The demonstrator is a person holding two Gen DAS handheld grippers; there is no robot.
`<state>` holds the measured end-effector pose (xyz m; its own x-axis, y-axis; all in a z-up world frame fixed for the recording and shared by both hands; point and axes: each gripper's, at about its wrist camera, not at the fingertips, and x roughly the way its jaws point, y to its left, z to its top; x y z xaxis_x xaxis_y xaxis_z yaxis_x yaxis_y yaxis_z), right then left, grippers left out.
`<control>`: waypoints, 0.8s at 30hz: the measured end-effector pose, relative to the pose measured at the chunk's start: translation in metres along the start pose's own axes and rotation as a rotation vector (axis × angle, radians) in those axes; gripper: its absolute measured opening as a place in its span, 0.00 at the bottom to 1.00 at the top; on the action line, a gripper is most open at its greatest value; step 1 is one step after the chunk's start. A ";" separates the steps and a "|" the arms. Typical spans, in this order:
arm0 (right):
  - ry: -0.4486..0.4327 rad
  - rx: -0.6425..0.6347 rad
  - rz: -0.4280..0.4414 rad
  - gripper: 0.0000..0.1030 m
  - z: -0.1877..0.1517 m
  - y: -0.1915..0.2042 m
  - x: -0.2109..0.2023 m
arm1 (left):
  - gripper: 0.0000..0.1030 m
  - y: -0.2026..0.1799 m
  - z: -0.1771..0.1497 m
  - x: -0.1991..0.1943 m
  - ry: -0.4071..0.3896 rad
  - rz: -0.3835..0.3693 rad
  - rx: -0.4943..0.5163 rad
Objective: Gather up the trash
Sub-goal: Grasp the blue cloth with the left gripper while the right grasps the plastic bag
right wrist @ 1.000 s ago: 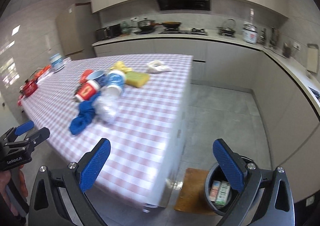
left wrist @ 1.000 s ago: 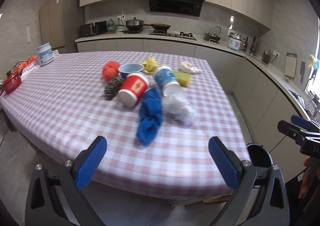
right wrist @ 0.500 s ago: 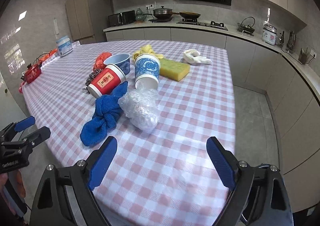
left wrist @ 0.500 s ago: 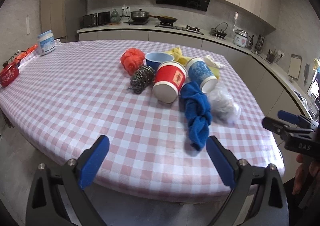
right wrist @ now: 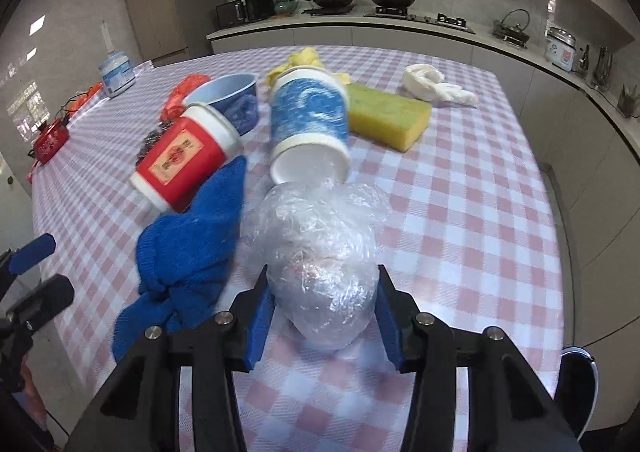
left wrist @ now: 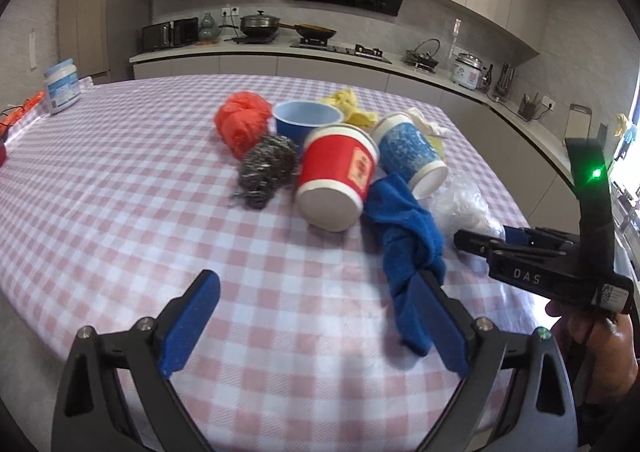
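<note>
Both grippers moved in over the table since 1 s ago; R jaws, then wide, now closing round the plastic wad.

R gripper (right wrist: 322,302): you've set its blue pads either side of the crumpled clear plastic wad (right wrist: 320,252) at the table's (right wrist: 480,212) near right; pads look at or just off its sides, firm contact not confirmed. Wad lies just beside the blue cloth (right wrist: 192,240), near end of the pile, so likely first pick. L gripper (left wrist: 316,326): jaws wide, empty, hovering over the near edge, its right pad overlapping that cloth's tail. Red cup (left wrist: 340,180) and blue cup (left wrist: 408,152) lie tipped behind. Bin rim (right wrist: 576,384) shows low, far right, off the table.
</note>
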<state>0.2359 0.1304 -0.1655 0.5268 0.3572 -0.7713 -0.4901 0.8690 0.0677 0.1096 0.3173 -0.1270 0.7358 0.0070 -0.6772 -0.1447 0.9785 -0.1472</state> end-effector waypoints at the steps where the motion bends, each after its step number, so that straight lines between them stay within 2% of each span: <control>1: -0.006 0.004 -0.005 0.47 0.000 -0.004 -0.003 | 0.93 -0.004 0.001 0.003 0.004 -0.009 0.000; 5: -0.014 0.043 -0.028 0.47 0.000 -0.032 -0.008 | 0.84 -0.030 0.005 0.023 0.029 -0.060 -0.001; 10: -0.014 0.074 -0.028 0.47 0.001 -0.051 -0.009 | 0.75 -0.056 0.012 0.043 0.052 -0.067 -0.004; 13: -0.022 0.070 -0.018 0.47 0.002 -0.051 -0.012 | 0.63 -0.061 0.015 0.055 0.082 -0.053 -0.017; 15: -0.020 0.063 -0.016 0.47 0.003 -0.052 -0.012 | 0.42 -0.059 0.016 0.063 0.104 -0.055 -0.041; 18: -0.028 0.061 -0.002 0.46 0.001 -0.053 -0.018 | 0.37 -0.056 0.014 0.058 0.099 -0.058 -0.052; 24: -0.062 0.054 0.014 0.46 -0.002 -0.056 -0.044 | 0.37 -0.062 0.010 0.030 0.058 -0.032 -0.048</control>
<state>0.2385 0.0656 -0.1366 0.5627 0.3884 -0.7297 -0.4604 0.8804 0.1137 0.1478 0.2591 -0.1310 0.7011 -0.0375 -0.7121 -0.1541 0.9671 -0.2026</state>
